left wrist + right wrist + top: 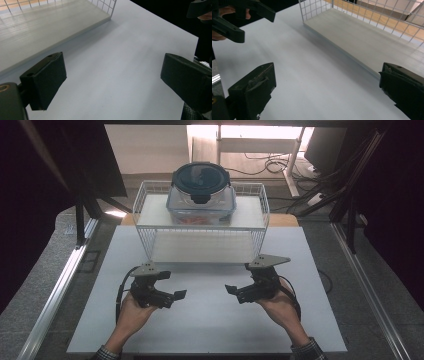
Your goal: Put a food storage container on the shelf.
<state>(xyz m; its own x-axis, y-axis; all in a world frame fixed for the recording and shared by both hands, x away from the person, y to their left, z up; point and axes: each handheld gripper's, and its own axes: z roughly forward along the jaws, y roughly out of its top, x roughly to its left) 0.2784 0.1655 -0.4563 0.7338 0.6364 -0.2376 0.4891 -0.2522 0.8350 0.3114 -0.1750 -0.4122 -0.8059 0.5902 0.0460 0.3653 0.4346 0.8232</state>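
Bright light from the far side washes out the background in the high view. The white worktop (pixel 210 315) is evenly lit with soft shadows; dark surroundings frame it. Near jaws look slightly blurred.

Cables (pixel 270 162) on the floor beyond the table, dark curtains (pixel 395 195) alongside.

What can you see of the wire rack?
The rack is a white wire-grid shelf unit with two pale flat shelves, one near table level and one on top, and its front looks open. It stands upright at the far edge of the white board, centred. A clear box with a dark round lidded container on it sits on the top shelf. The lower shelf looks bare. Both grippers are short of it, not touching.
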